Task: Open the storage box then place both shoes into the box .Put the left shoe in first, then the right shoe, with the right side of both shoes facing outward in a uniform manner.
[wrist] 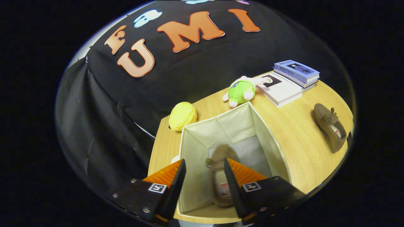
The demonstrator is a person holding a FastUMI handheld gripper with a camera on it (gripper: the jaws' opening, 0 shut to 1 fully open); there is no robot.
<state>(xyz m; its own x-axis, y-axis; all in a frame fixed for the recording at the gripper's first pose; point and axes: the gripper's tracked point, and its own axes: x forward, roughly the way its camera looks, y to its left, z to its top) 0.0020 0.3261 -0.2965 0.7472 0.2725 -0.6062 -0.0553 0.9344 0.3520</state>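
gripper (204, 168) fingers apart, holding nothing, above open box (268, 138) | one shoe (220, 176) lies in box between fingers, blurred | other shoe (330, 127) on table (293, 126), well off to the right, long axis running away from gripper | next likely: swing right

The gripper (204, 171) has two ribbed wedge jaws on dark blocks, each block bearing a square black-and-white marker tag and small round screws near five and seven o'clock.

One brown shoe (221, 176) inside open box (202, 132)
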